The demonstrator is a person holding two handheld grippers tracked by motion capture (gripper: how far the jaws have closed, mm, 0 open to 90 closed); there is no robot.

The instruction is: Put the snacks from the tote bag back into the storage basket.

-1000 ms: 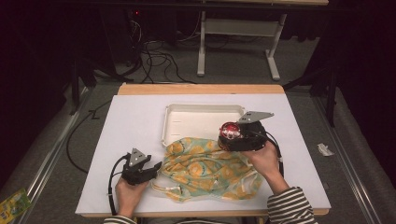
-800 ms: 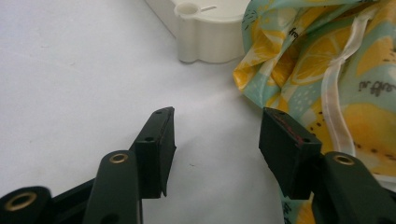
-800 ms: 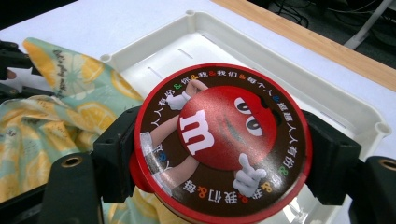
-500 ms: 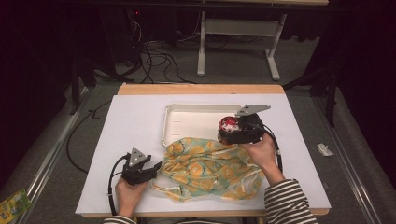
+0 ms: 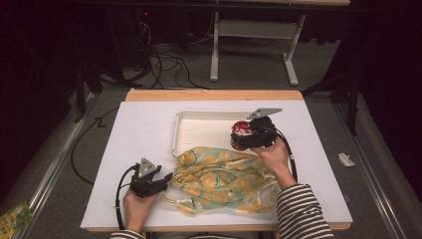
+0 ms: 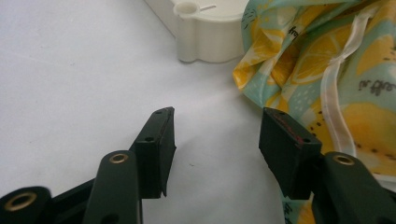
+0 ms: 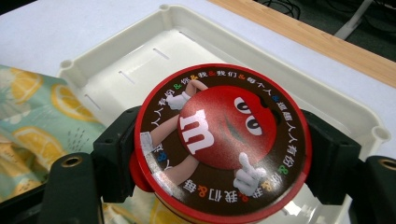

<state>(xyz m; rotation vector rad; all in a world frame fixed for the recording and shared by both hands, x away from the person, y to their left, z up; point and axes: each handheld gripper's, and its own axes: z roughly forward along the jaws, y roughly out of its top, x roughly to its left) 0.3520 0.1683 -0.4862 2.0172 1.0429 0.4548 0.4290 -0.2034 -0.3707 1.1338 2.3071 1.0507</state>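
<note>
From the high view, the right gripper point(image 5: 242, 135) carries a round red candy tin point(image 5: 241, 130) over the near edge of the shallow white plastic tray point(image 5: 199, 119), likely to set it inside. The left gripper point(image 5: 166, 178) rests on the white table point(image 5: 134, 129) beside the crumpled lemon-print cloth point(image 5: 224, 177).

In the left gripper view, its jaws stand wide apart on nothing, the cloth point(image 6: 327, 70) just beside one, ready to pinch.

In the right gripper view, both jaws clamp the tin point(image 7: 219, 140) by its sides, lid up, above the tray point(image 7: 289, 88).

The tin's point(image 7: 219, 140) lower rim is cut off by the edge; the cloth point(image 5: 224, 179) hides the tray's point(image 5: 199, 117) near wall.
</note>
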